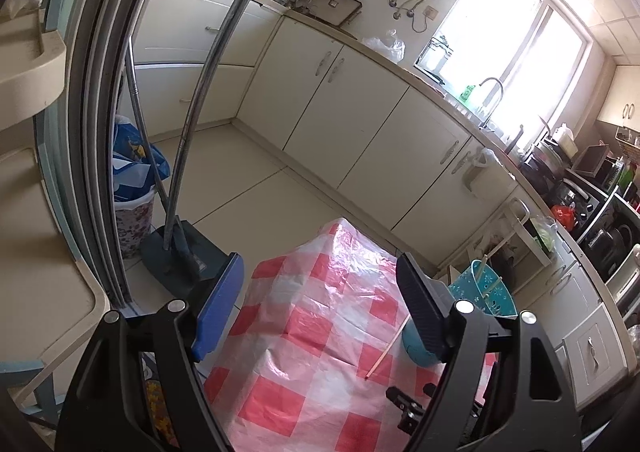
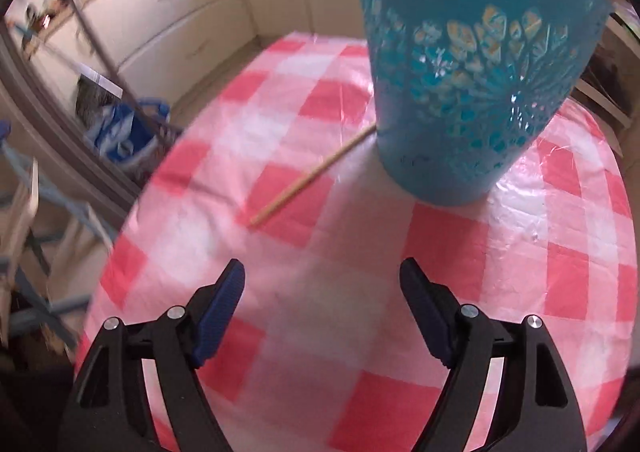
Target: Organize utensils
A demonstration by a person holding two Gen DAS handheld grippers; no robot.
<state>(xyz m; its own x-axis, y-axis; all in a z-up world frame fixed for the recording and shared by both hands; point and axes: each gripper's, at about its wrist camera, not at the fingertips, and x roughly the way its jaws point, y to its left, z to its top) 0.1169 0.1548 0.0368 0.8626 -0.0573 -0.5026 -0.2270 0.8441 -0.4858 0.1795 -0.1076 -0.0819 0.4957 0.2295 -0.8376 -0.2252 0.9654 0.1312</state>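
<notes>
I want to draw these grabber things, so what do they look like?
Each hand-held gripper is the same. The left hand-held gripper has two black arms shaped like open triangles, joined with shiny silver round pins. Its fingers carry long ribbed pads, one bright blue in the light, the other dark. The right hand-held gripper matches it, with dark blue ribbed pads. No cables, markings or sleeves show.

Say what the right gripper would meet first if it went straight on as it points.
Probably the checked tablecloth: the open right gripper tilts down at bare cloth, short of the chopstick and teal holder.

chopstick [image 2: 314,173] end hidden behind holder [image 2: 468,91]
</notes>
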